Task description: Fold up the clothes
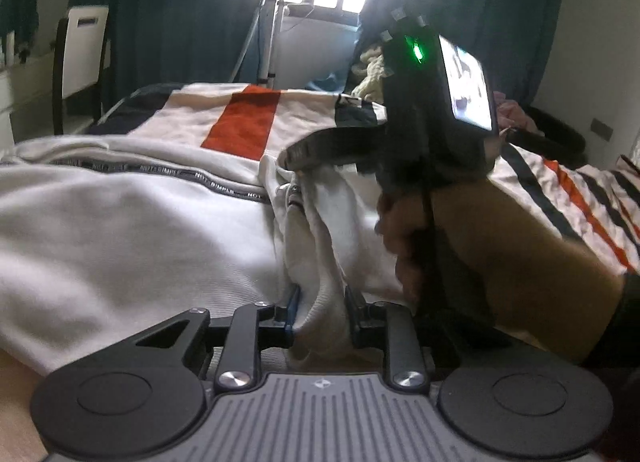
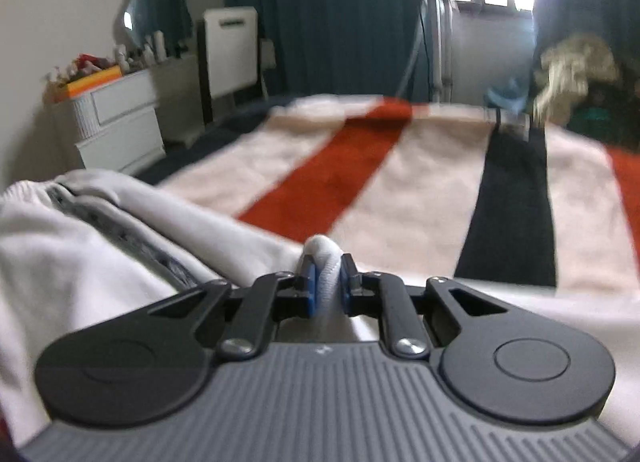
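Observation:
A white garment [image 1: 132, 230] with a lettered grey tape band lies on the striped bedspread [image 1: 240, 122]. My left gripper [image 1: 322, 302] is shut on a bunched edge of the white garment near the bed's front. My right gripper [image 2: 328, 282] is shut on another fold of the same white garment [image 2: 80, 238], which lies to its left. In the left wrist view the right gripper's body [image 1: 436, 102] and the hand holding it sit just right of the fold, its fingers at the cloth.
The bed carries a white, red and navy striped spread [image 2: 420, 190]. A white drawer unit [image 2: 120, 122] and a chair [image 1: 80, 54] stand at the left wall. A stand [image 1: 268, 42] and dark curtains are beyond the bed, with piled clothes [image 2: 576, 66] at the right.

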Tool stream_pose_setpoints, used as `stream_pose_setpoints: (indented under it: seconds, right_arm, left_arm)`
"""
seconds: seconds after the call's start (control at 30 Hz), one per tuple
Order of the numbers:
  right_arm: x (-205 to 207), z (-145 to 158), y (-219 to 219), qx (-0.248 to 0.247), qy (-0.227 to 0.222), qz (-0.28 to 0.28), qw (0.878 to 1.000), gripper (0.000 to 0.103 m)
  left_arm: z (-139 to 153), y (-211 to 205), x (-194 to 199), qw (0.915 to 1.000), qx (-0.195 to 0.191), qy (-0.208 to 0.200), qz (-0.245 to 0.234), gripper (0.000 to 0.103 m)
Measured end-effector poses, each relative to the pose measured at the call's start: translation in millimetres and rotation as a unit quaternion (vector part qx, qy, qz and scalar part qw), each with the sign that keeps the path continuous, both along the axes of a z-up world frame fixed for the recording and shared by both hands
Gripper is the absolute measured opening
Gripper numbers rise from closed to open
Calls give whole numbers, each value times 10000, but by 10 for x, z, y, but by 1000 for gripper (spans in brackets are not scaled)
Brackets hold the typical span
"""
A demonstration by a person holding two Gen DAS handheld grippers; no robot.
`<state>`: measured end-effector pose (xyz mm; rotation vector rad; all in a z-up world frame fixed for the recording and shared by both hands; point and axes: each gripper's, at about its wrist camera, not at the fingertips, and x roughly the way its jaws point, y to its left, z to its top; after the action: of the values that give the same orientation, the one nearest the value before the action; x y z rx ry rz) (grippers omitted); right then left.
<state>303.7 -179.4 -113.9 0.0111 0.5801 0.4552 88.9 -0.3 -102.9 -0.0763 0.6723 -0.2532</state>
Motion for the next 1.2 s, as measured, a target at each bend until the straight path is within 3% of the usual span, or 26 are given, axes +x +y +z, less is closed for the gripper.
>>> stream_pose_setpoints:
  seconds: [0.07, 0.13, 0.27, 0.33, 0.4, 0.43, 0.67, 0.9, 1.03, 1.2]
  right_arm:
    - [16, 29, -103, 226, 81, -96, 9997, 16]
    - [-19, 133, -192, 335, 50, -239, 9991, 17]
    - [-205, 395, -361, 393, -82, -464, 9981, 21]
    - [-336, 536, -493, 448, -171, -666, 9966, 37]
    - [-519, 690, -663, 601, -306, -862, 9940, 72]
    - [-614, 764, -744, 672, -378, -946, 9925, 77]
    - [-1452, 1058, -1221, 821, -618, -1470, 9838, 76]
    - [-2330, 918, -1498, 894, -588, -1890, 9761, 76]
    - [-2488, 806, -1498, 800, -500, -1941, 9764, 76]
    - [-2369, 716, -1459, 697, -449, -1961, 9771, 76]
  left_arm:
    - [24, -8, -1, 10000, 34, -30, -12, 35]
    - [58, -30, -27, 9997, 193, -135, -43, 51]
    - [147, -27, -106, 9991, 294, -315, -43, 66]
    - [211, 3, -160, 9988, 244, -415, 2, 75]
    - [283, 32, -231, 9983, 205, -542, 52, 80]
    - [323, 51, -273, 9979, 197, -616, 89, 82]
    - [589, 119, -570, 9948, 146, -968, 263, 88]
    - [727, 107, -943, 9926, 121, -1176, 276, 96]
    - [675, 120, -1091, 9935, 72, -1092, 314, 97]
    - [595, 176, -994, 9948, 64, -879, 519, 97]
